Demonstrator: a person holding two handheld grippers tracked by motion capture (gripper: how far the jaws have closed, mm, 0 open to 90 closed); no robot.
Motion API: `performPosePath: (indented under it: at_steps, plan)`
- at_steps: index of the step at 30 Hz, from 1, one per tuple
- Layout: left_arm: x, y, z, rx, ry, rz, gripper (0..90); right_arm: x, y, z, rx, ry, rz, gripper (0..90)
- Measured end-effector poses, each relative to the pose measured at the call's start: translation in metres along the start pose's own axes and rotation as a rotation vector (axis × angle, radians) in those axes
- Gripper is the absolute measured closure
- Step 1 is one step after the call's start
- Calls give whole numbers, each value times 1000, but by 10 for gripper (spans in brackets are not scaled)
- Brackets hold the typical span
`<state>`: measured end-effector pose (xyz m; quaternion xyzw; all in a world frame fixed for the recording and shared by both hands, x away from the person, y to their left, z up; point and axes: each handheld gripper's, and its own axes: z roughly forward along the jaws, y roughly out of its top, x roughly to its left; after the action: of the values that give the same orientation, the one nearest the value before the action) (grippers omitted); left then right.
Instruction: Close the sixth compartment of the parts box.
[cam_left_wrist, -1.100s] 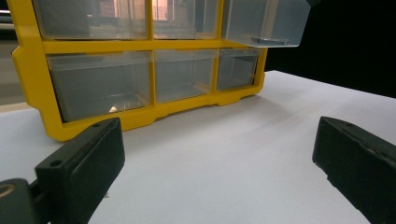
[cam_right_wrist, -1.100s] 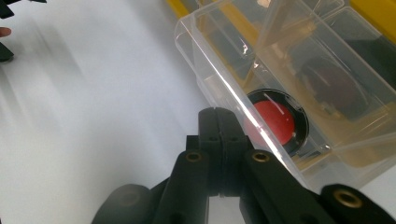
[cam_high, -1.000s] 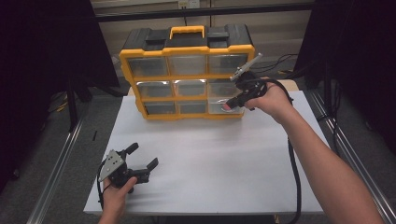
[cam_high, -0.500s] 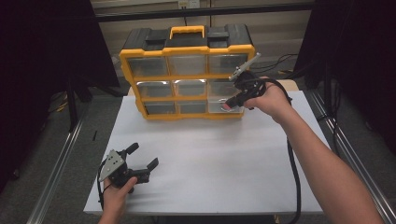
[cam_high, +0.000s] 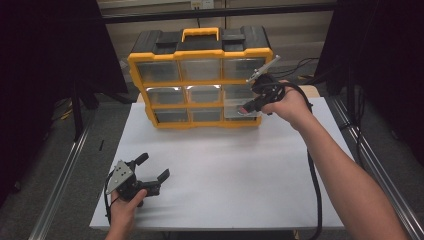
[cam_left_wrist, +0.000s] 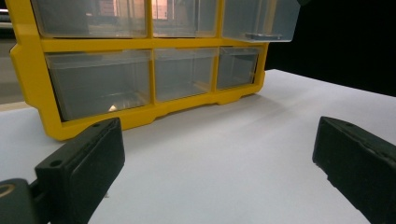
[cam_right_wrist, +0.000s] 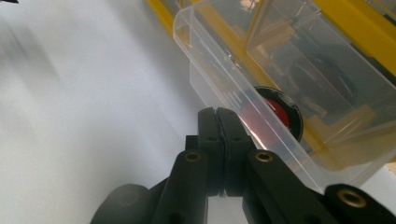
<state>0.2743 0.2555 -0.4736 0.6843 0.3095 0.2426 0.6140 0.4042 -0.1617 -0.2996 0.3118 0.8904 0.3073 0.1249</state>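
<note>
Up close, the right gripper (cam_right_wrist: 218, 116) has its black fingers (cam_right_wrist: 208, 140) pressed flat together, with nothing visibly clamped between them. Their tips sit just against the front lip of a clear plastic drawer (cam_right_wrist: 289, 84) that juts out of the middle row at the right side of the yellow organiser (cam_high: 200, 75). Inside that drawer lies a round black item with a red centre (cam_right_wrist: 275, 112), just behind the clear front wall. From above, the right gripper (cam_high: 252, 104) is held by a hand at the organiser's right edge, its cable trailing down along the forearm.

Nearer the front left corner of the white tabletop (cam_high: 240, 170), the left gripper (cam_high: 152, 167) rests low in the other hand, its fingers (cam_left_wrist: 79, 163) spread wide apart with only bare tabletop between them. It points toward the organiser's bottom row of clear drawers, well apart from it.
</note>
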Motion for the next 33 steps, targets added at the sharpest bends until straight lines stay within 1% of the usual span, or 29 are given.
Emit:
performPosePath:
  at_steps: [1,2,10,11,12,13,14,16,18,21,23,24,25,26,28,30,33]
  plan:
    - [0,0,0,1,1,-1,24,0,0,0,-2,3,-5,898]
    - [1,0,0,-1,11,-5,24,0,1,0,3,3,3,898]
    - [1,0,0,-2,9,-3,24,-1,2,0,-5,12,22,900]
    - [1,0,-1,-3,3,-4,24,-1,3,0,-10,9,22,900]
    - [0,0,0,-13,3,-16,24,-2,3,-1,-7,8,27,900]
    - [1,0,0,-6,2,-7,24,-2,3,0,-6,10,26,900]
    - [0,0,0,-13,3,-16,25,-2,4,0,-7,10,23,900]
    - [1,0,0,-4,3,-4,24,-1,4,0,-4,5,20,900]
    - [1,0,0,-3,2,-2,24,-2,5,1,-5,2,19,900]
    - [0,0,0,-12,4,-21,25,-2,6,1,-4,2,20,900]
    - [0,0,0,-11,4,-22,24,-3,6,1,-2,-2,23,900]
    - [1,0,0,-6,3,-8,24,-3,6,1,0,-3,24,900]
    - [1,0,-1,-4,2,-4,25,-3,6,1,3,-8,29,900]
    - [0,0,0,-12,2,-14,25,-3,7,1,4,-10,24,900]
    - [0,0,0,-12,3,-14,25,-4,7,2,-2,-5,21,900]
    - [0,0,0,-12,4,-22,25,-5,7,2,-2,-9,24,900]
    - [0,0,0,-13,5,-23,25,-5,7,2,1,-12,25,900]
